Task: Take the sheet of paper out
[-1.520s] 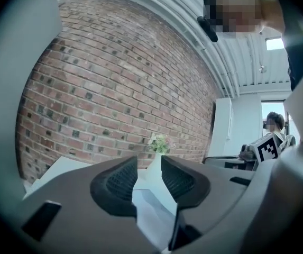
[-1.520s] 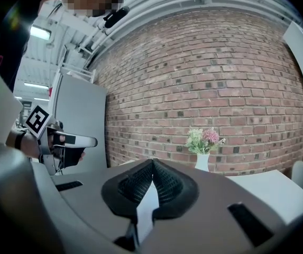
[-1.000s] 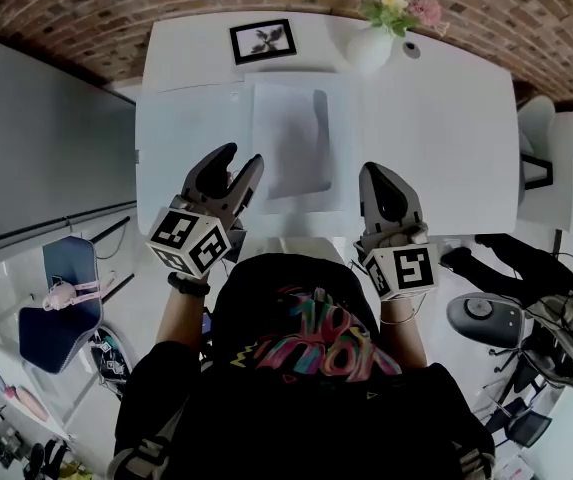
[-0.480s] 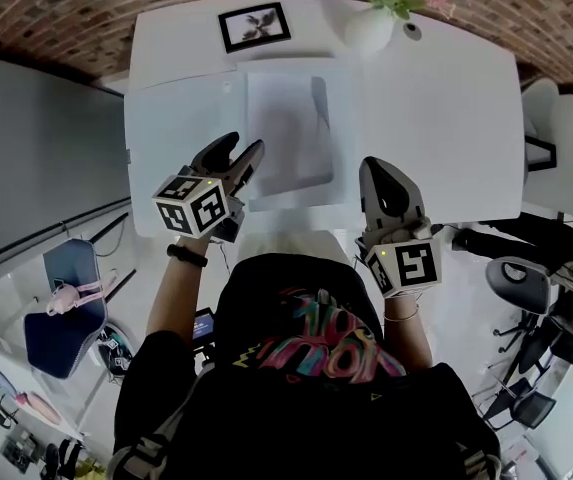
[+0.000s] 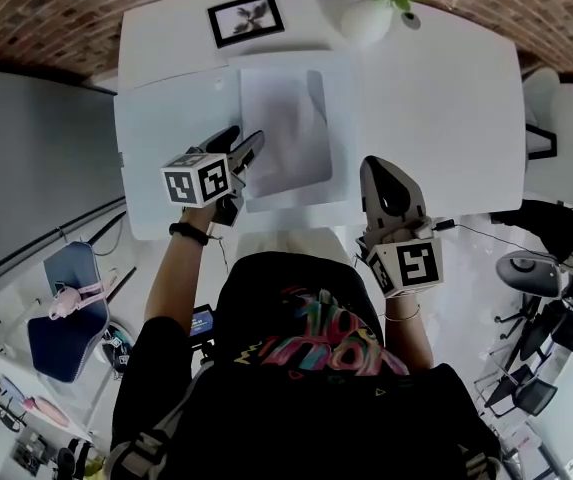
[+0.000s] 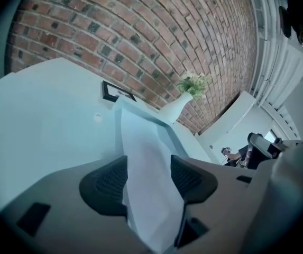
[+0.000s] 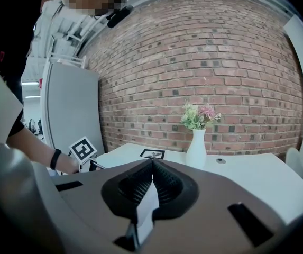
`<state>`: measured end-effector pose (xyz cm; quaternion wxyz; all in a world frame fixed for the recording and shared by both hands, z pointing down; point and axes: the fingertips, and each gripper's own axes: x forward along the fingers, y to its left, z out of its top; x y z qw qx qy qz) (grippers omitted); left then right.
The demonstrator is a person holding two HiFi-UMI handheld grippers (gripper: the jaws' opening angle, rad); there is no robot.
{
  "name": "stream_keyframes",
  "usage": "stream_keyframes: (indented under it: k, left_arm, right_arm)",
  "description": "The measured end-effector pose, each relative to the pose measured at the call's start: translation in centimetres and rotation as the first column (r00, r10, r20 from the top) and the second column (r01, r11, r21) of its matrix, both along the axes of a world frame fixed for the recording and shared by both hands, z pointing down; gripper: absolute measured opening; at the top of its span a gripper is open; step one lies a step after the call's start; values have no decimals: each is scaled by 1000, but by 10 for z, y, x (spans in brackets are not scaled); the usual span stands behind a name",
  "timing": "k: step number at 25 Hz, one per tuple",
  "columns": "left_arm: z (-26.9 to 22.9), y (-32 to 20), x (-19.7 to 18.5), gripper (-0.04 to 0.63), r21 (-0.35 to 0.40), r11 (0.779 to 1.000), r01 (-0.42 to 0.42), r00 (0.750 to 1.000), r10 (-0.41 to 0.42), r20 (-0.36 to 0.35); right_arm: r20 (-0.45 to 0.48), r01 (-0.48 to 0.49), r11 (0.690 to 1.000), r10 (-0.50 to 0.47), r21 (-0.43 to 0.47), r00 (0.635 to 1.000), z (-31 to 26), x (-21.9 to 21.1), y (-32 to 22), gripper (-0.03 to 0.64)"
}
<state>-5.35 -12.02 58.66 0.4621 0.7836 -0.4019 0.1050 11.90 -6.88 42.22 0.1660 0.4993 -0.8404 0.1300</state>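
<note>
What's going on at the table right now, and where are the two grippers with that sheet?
A person holds a gripper in each hand over the white table. The left gripper is at the near left edge of the sheet of paper. Its jaws are opening with the sheet's edge between them, not pinched. The right gripper hangs shut over the table's near edge, apparently holding nothing. The sheet lies flat, not yet taken out.
</note>
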Motion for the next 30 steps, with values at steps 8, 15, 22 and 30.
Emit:
stream_keyframes:
  k: [8, 15, 22, 30]
  left_arm:
    - [23, -3, 1, 253, -93, 996, 9, 1000, -6, 28]
    - [25, -5, 5, 252, -150, 989, 7, 998, -17, -67]
    - [9, -7, 16, 252, -164, 985, -51, 964, 6, -267]
    - [13, 14, 25, 252, -221, 963, -155, 916, 56, -398]
  right_arm:
    - [43, -24, 999, 22, 36, 999, -4, -4, -10, 20]
    - [62, -34, 998, 31, 52, 998, -8, -7, -16, 20]
    - [56, -21, 999, 19, 29, 998, -3, -10, -17, 21]
    - [60, 1, 1000, -2, 14, 998, 2, -17, -16, 20]
